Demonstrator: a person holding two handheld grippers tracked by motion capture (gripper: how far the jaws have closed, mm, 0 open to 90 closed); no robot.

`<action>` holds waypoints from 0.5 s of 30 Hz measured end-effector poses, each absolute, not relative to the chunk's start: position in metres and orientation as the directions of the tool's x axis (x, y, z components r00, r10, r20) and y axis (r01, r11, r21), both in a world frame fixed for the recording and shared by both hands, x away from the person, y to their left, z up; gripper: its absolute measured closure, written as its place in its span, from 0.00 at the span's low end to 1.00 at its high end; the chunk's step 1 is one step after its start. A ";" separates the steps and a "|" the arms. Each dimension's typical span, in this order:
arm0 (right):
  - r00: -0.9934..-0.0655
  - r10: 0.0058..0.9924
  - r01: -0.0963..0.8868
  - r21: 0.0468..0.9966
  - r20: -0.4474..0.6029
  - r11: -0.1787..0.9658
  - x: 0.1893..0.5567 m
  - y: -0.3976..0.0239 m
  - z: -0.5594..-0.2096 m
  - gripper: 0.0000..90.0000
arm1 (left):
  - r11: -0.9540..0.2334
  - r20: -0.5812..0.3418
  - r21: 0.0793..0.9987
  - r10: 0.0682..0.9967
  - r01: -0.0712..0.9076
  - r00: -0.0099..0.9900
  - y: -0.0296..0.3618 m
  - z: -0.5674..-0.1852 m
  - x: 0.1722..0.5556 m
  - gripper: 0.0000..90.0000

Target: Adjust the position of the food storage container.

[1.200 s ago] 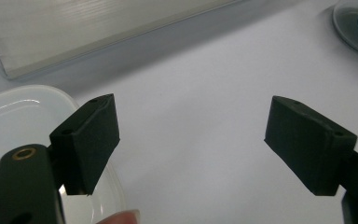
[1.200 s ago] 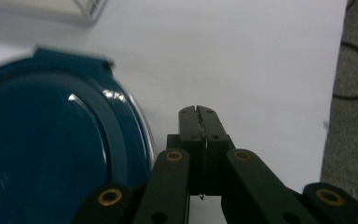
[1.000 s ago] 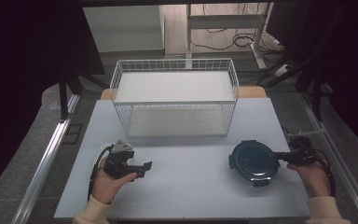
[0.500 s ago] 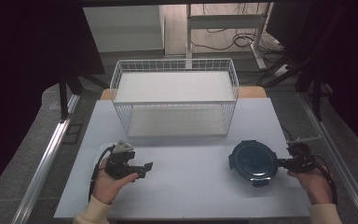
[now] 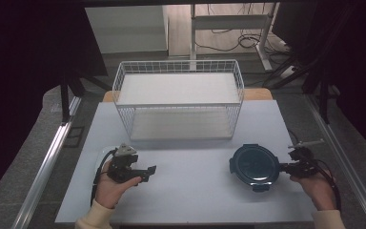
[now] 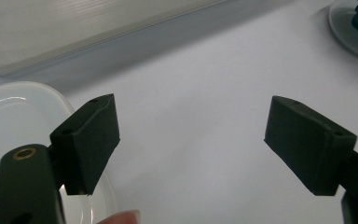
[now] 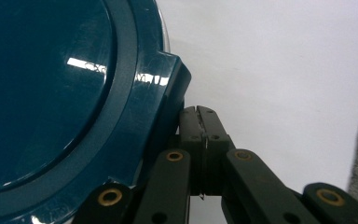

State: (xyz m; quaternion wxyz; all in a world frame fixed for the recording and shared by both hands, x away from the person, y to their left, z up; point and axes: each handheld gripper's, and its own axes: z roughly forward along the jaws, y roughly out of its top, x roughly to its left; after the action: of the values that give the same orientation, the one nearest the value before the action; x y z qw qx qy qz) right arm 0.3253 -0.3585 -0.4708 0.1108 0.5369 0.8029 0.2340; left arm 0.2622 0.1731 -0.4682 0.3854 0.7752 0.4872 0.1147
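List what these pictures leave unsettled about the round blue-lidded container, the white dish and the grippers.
- Container contents: the blue lid covers them in the high view.
- Right gripper: jaws shut beside a lid tab; whether they pinch anything, the tab's edge hides in its own view.
- White dish: cut off by the left gripper view's edge and hidden behind the left gripper and hand in the high view.

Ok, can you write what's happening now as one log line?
left gripper: open, over table | right gripper: shut, beside blue lid | basket: empty
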 end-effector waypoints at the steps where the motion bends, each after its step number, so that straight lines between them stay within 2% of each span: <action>1: -0.405 0.911 0.808 0.496 0.076 0.318 0.325 -0.355 -0.471 1.00 | -0.229 -0.197 0.710 0.844 0.666 0.499 0.173 -0.468 0.262 0.20; 15: -0.502 0.858 0.773 0.501 0.105 0.391 0.318 -0.316 -0.471 1.00 | -0.230 -0.197 0.708 0.843 0.667 0.500 0.173 -0.468 0.262 0.20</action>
State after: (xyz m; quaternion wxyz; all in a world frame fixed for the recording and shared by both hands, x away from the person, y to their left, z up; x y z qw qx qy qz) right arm 0.3184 -0.3163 -0.4706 0.0855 0.4916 0.8294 0.2511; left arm 0.2619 0.1728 -0.4678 0.3848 0.7757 0.4869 0.1144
